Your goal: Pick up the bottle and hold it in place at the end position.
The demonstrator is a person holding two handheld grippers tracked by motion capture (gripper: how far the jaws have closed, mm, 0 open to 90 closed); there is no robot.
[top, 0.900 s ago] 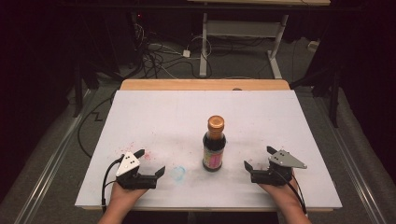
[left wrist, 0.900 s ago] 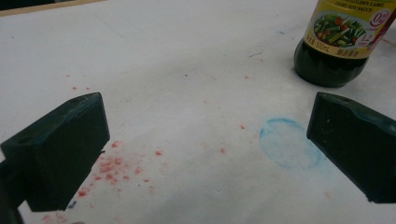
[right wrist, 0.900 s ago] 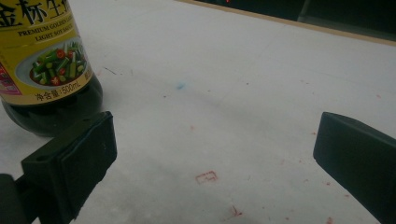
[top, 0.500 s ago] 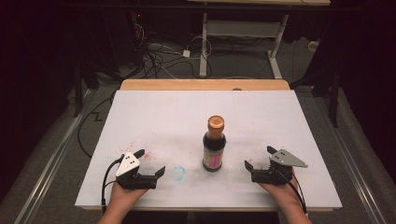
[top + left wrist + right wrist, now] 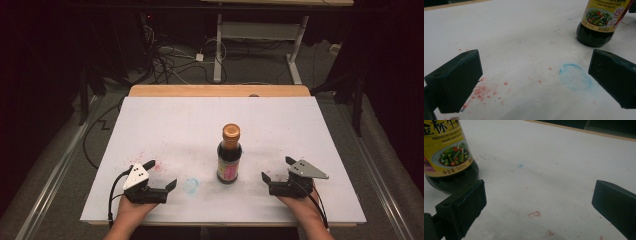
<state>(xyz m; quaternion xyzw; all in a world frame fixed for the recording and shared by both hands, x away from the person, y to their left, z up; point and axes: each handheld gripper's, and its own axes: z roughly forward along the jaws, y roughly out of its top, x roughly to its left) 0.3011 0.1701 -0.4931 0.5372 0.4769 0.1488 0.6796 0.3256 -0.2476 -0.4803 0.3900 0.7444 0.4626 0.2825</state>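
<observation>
A white tabletop [image 5: 165, 125] fills the middle of the high view, with a strip of bare wood [image 5: 220, 90] along its far edge. The white surface is scuffed: red specks [image 5: 482, 91] lie scattered near the left side, a faint blue ring [image 5: 190, 185] sits toward the near edge, and a small red square mark [image 5: 534, 214] shows in the right gripper view.

A bottle [image 5: 229, 155] of dark sauce stands upright near the middle of the tabletop, a little toward the near edge. It has a copper-coloured cap and a yellow label with a picture of green vegetables. The blue ring lies just to its left.

The left gripper [image 5: 161, 175] rests on the tabletop near the left front corner, held in a hand [image 5: 131, 210]. Its fingers [image 5: 456, 81] are spread wide with nothing between them. The right gripper [image 5: 276, 168] rests near the right front, also held in a hand [image 5: 302, 206], fingers [image 5: 465, 206] spread wide and gripping nothing. The bottle stands between the two grippers, apart from both, somewhat nearer the right one.

Beyond the tabletop the room is dark. A grey floor carries a tangle of black cables [image 5: 170, 65], and the white legs of another table [image 5: 260, 37] stand at the back.
</observation>
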